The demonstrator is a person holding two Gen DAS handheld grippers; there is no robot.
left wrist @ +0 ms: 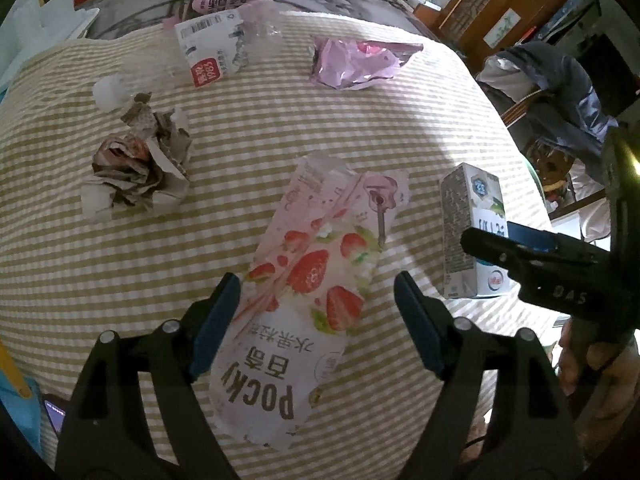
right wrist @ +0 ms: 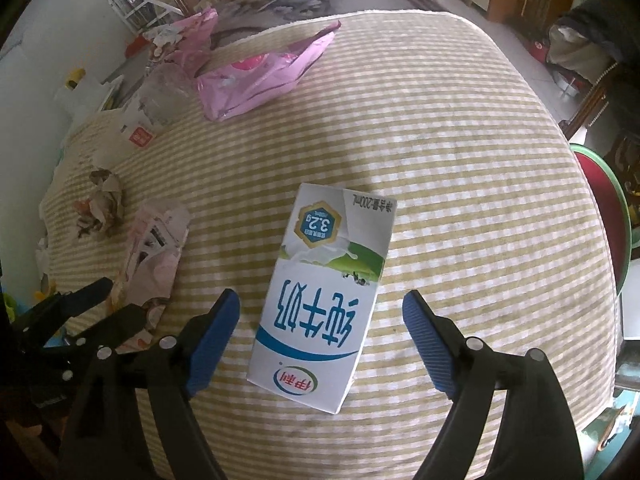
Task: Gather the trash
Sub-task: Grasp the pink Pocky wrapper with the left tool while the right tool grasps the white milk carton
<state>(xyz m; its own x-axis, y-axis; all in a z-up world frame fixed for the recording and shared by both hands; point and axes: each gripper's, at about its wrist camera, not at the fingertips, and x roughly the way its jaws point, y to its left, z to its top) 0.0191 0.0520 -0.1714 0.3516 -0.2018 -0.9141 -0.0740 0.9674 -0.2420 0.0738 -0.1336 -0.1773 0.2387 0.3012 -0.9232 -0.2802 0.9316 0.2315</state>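
Glossy wrapper (left wrist: 304, 280) beside boxy carton (right wrist: 320, 296) on striped cloth (right wrist: 460, 160).

Home living room, striped tablecloth (right wrist: 460, 160), wooden furniture (left wrist: 500, 4), clothes draped on chair (left wrist: 560, 80)

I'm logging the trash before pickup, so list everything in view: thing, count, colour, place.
Pocky wrapper: 1, pink with strawberries, between the left jaws.
Milk carton: 1, white and blue, between the right jaws.
Crumpled paper: 1, brown and white, far left.
Pink foil bag: 1, far middle.
Clear labelled wrapper: 1, far left edge.
Striped cloth: 1, beige and white, under everything.
Left gripper: open.
Right gripper: open.
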